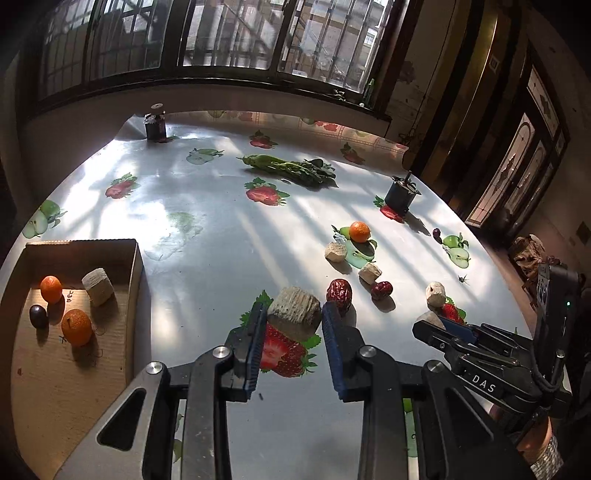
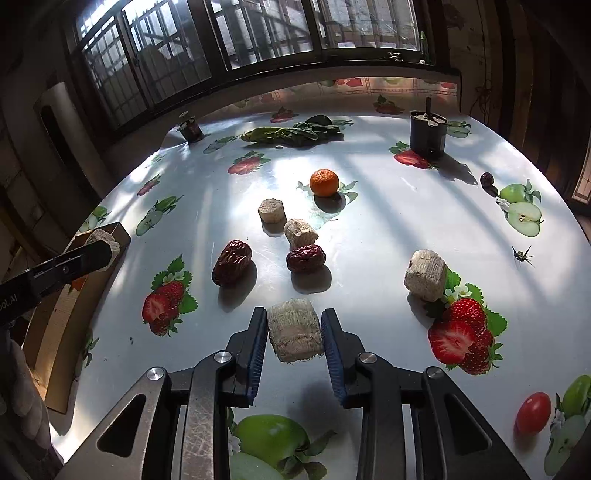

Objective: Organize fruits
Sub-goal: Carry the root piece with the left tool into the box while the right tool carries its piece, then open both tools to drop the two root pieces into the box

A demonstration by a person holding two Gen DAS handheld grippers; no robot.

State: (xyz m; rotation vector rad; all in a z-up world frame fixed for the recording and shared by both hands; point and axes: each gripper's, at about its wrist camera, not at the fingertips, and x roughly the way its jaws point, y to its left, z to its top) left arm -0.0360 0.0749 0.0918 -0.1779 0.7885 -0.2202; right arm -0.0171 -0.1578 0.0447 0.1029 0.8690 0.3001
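Black fingers (image 1: pixel 334 354) with blue pads, silver rivets.

Desk (image 1: pixel 221 229): rounded top under a glossy white cloth printed with strawberries and green apples.
Windows (image 1: pixel 229 33): wide row of dark-framed panes with bars behind the far edge.
Light: sun falls through them in streaks and barred shadows.
Door (image 1: pixel 524 147): dark wood with patterned glass panels, at the right.
Wall (image 1: pixel 417 74): pale, stained.

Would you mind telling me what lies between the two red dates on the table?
Nothing does: in the right wrist view the stretch of tablecloth between the larger red date and the smaller red date is bare, apart from shadow.
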